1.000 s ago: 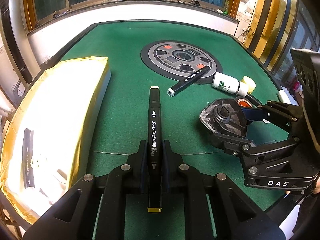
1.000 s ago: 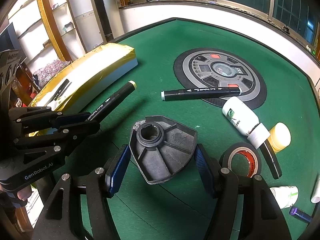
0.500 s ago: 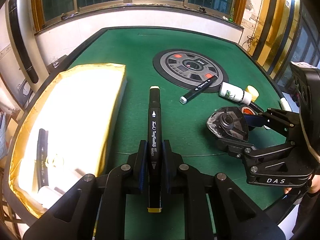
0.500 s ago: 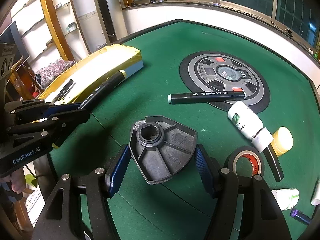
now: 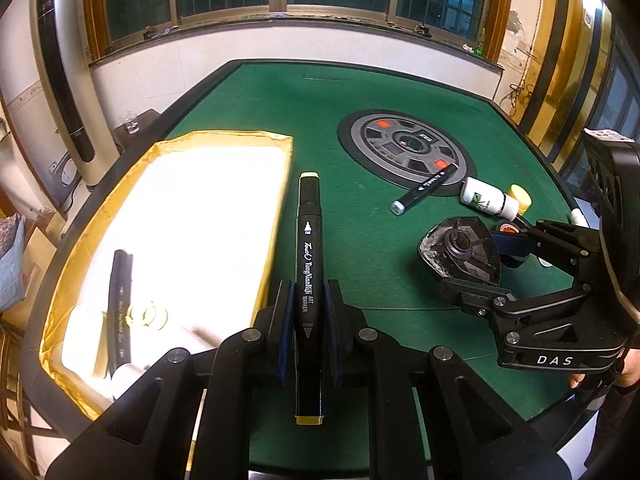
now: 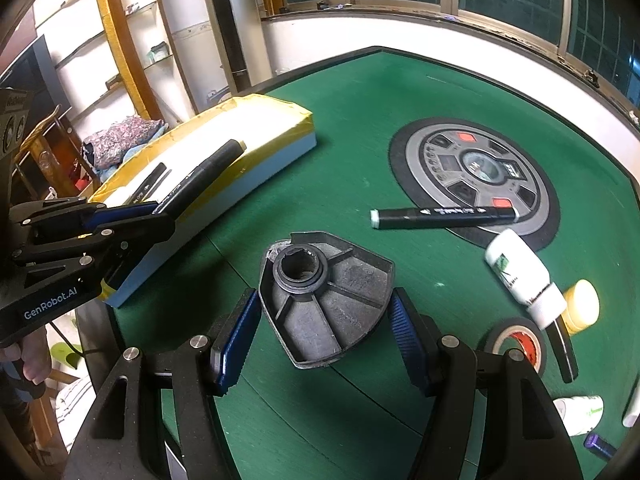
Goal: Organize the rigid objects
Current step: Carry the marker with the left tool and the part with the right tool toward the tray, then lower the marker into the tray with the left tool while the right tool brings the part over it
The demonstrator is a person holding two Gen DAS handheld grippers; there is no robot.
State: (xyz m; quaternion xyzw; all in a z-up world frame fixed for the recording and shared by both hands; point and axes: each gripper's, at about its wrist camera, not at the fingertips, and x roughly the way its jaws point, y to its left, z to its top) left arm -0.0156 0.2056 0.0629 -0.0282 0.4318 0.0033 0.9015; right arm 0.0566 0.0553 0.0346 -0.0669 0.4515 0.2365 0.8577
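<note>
My left gripper (image 5: 308, 308) is shut on a black art marker (image 5: 309, 248) with yellow end caps, held above the green table beside a gold-edged white box (image 5: 180, 240). The box holds another black marker (image 5: 120, 304) and small white items. My right gripper (image 6: 324, 320) is shut on a dark grey fan-shaped plastic part (image 6: 326, 304) with a round hub, held above the table. The left gripper also shows in the right wrist view (image 6: 160, 216), with its marker over the box (image 6: 224, 176). The right gripper shows in the left wrist view (image 5: 476, 276).
A round grey control panel (image 6: 476, 168) sits mid-table. On the table lie a black marker (image 6: 444, 216), a white bottle (image 6: 520, 276), a yellow cap (image 6: 582, 306), a black tape roll (image 6: 516, 344) and small items (image 6: 580, 412) near the right edge.
Both grippers have risen and drawn back toward me with their loads. The left gripper's marker has moved left, nearer the gold-edged box.
</note>
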